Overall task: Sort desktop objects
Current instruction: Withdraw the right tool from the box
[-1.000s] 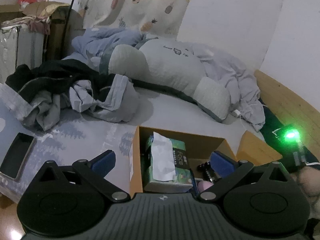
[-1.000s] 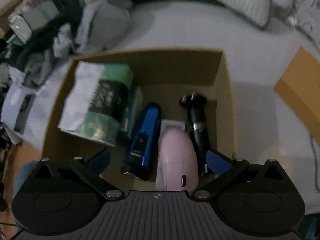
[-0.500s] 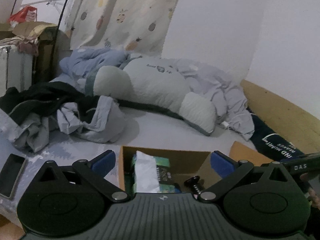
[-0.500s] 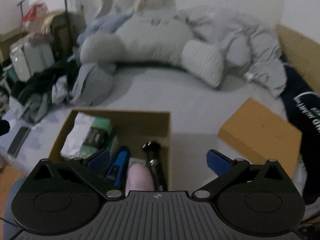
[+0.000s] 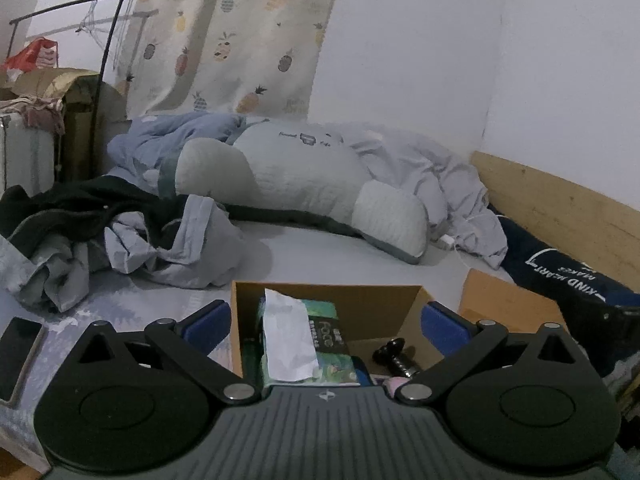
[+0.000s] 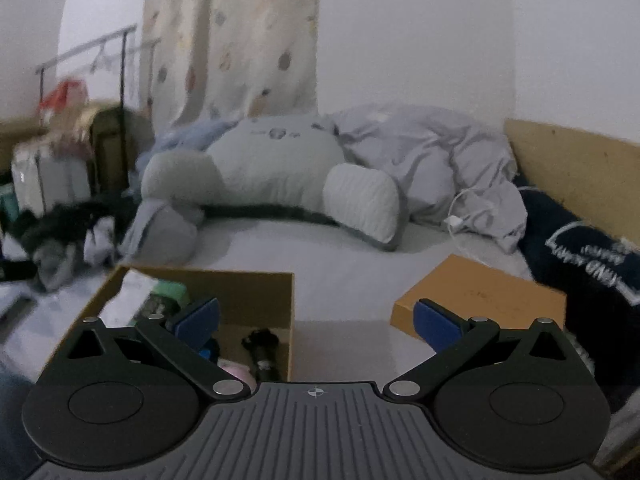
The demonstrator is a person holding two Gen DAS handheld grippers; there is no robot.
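Observation:
An open cardboard box [image 5: 360,300] [image 6: 256,288] stands on the bed. Inside it lie a green tissue pack [image 5: 304,340] [image 6: 156,300], a black cylindrical tool [image 5: 394,356] [image 6: 262,350] and a pink object [image 5: 394,384] [image 6: 236,372], with a bit of blue showing in the right wrist view. My left gripper [image 5: 326,320] hovers open just before the box, nothing between its blue pads. My right gripper [image 6: 316,320] is open too, empty, over the box's right wall and the sheet beside it.
The box lid [image 5: 504,300] [image 6: 480,292] lies flat to the right. A phone [image 5: 18,348] rests at the left bed edge. Crumpled clothes [image 5: 120,232], a big cushion [image 5: 296,176] [image 6: 272,176], a grey duvet [image 6: 440,160] and a dark pillow [image 6: 592,264] surround the bare sheet.
Both grippers have pulled up and back from the box and tilted toward the wall. The right one, earlier right above the box contents, is now farther away and shifted right. Both stay open.

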